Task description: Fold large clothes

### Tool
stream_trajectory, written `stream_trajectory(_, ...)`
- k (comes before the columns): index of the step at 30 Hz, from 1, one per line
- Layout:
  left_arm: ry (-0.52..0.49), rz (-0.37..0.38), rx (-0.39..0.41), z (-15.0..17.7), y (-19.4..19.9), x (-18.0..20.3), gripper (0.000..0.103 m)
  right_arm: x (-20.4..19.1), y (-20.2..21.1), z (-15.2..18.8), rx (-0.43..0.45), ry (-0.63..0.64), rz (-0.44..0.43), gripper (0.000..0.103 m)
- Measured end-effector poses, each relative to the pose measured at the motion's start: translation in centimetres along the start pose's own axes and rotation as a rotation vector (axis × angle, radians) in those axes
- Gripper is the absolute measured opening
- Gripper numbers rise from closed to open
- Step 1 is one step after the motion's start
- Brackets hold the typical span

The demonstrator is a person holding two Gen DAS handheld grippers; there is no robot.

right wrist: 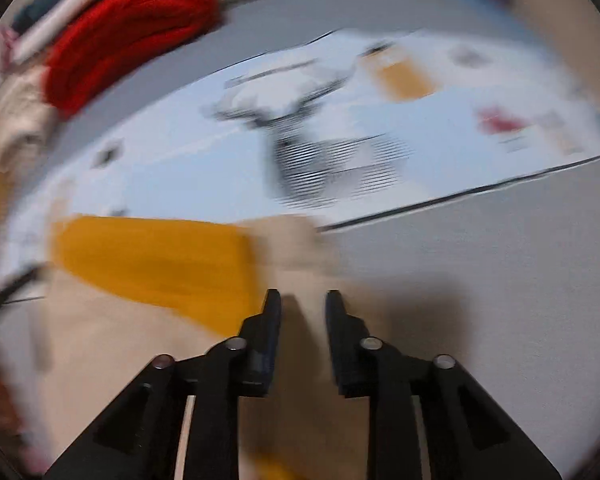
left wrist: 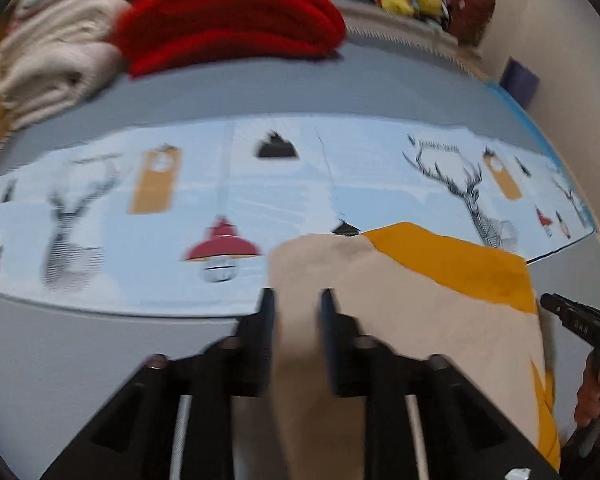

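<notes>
Between the jaws of the left gripper (left wrist: 298, 300) runs a fold of the beige and mustard-yellow garment (left wrist: 440, 312); the jaws stand narrowly apart with the cloth pinched between them. This garment lies on a pale blue printed sheet with deer and lamp motifs (left wrist: 140, 200) spread over the grey surface (left wrist: 80, 360). Beige cloth also passes between the right gripper (right wrist: 303, 300) jaws, set just as close; blur hides whether they clamp it. Folded red knitwear (left wrist: 228, 20) and cream folded blankets (left wrist: 48, 64) sit behind.
</notes>
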State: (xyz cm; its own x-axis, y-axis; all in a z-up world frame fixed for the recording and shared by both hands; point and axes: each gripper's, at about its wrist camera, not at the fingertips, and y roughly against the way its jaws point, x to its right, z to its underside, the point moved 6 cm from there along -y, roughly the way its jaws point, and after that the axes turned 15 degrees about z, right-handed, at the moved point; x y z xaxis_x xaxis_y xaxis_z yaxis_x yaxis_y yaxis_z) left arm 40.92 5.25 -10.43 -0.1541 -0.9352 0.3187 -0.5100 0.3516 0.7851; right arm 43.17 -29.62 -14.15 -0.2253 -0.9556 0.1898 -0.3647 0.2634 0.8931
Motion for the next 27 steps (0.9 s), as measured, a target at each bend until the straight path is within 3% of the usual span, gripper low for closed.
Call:
stream_trajectory(4,-0.021,0.011,0.077,3.0,7.5,1.2,0.030,3.6,4.2,0.7,0.097,-0.043,0.021,0.026)
stream_trajectory(8,-0.058,0.006,0.172,8.0,14.3,3.6,0.062,6.0,11.7,3.3,0.259,-0.057,-0.049,0.031)
stream_trajectory(9,-0.061,0.002,0.195,9.5,15.8,4.3,0.071,6.6,14.3,4.8,0.314,-0.058,-0.072,0.038)
stream_trajectory(13,-0.064,0.014,0.240,15.6,19.9,7.5,0.083,8.7,21.7,11.0,0.464,-0.057,-0.118,0.069)
stream_trajectory(15,-0.070,0.022,0.254,18.1,21.3,9.0,0.089,9.5,24.7,14.7,0.505,-0.048,-0.146,0.076)
stream_trajectory(19,-0.063,0.014,0.288,23.3,24.2,11.9,0.092,10.3,29.2,21.7,0.542,-0.020,-0.135,0.089)
stream_trajectory(23,-0.009,0.016,0.278,29.0,26.5,14.5,0.094,11.0,32.5,28.1,0.535,-0.031,-0.086,0.092)
stream_trajectory(27,-0.052,0.008,0.245,32.8,27.2,17.1,0.095,11.5,33.8,32.9,0.476,-0.053,-0.083,0.092)
